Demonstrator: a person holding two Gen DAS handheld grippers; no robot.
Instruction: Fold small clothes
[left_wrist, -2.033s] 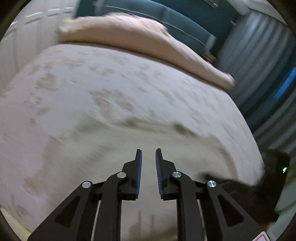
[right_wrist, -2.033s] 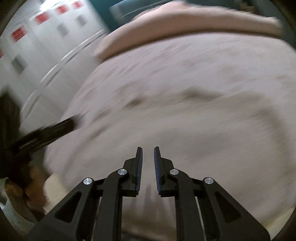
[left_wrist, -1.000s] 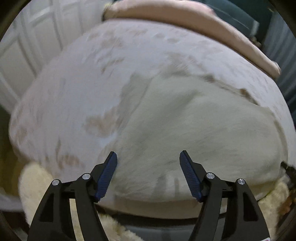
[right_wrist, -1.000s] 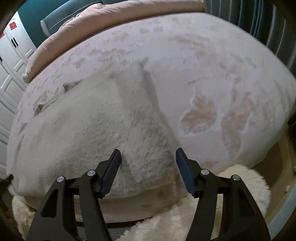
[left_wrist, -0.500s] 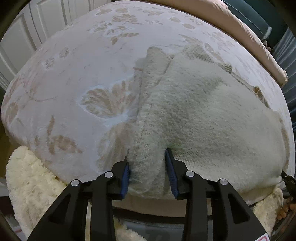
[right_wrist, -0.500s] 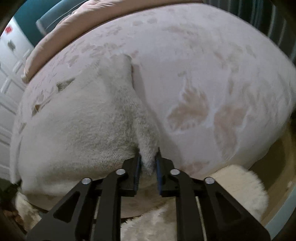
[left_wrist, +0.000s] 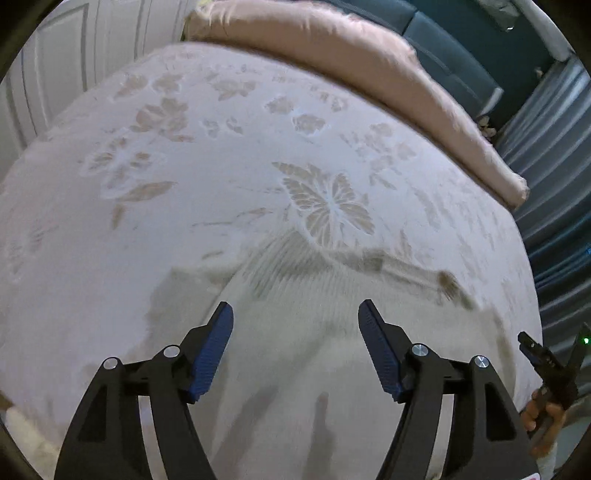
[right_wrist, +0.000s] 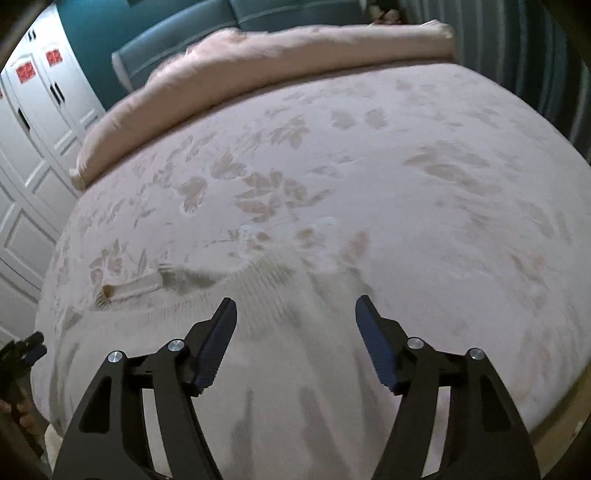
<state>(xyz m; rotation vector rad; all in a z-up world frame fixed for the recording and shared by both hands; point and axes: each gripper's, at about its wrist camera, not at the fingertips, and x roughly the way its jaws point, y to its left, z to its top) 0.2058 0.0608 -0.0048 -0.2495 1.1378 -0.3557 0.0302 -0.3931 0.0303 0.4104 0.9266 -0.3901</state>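
A cream fuzzy knit garment (left_wrist: 332, 325) lies spread flat on the near part of the bed; it also shows in the right wrist view (right_wrist: 288, 332), with a ribbed cuff (right_wrist: 133, 286) at its left. My left gripper (left_wrist: 295, 332) is open and empty just above the garment's near left part. My right gripper (right_wrist: 295, 325) is open and empty above its near right part. The right gripper also shows at the right edge of the left wrist view (left_wrist: 550, 365).
The bed (left_wrist: 184, 166) has a pale pink floral cover. A pink rolled duvet (left_wrist: 351, 55) lies along its far side, against a teal headboard (right_wrist: 277, 14). White wardrobe doors (right_wrist: 33, 122) stand at the left, grey curtains (left_wrist: 554, 147) at the right.
Both grippers were shut on the garment's near edges half a second ago. Now both have let go, opened wide and sit higher over the garment, which lies flatter.
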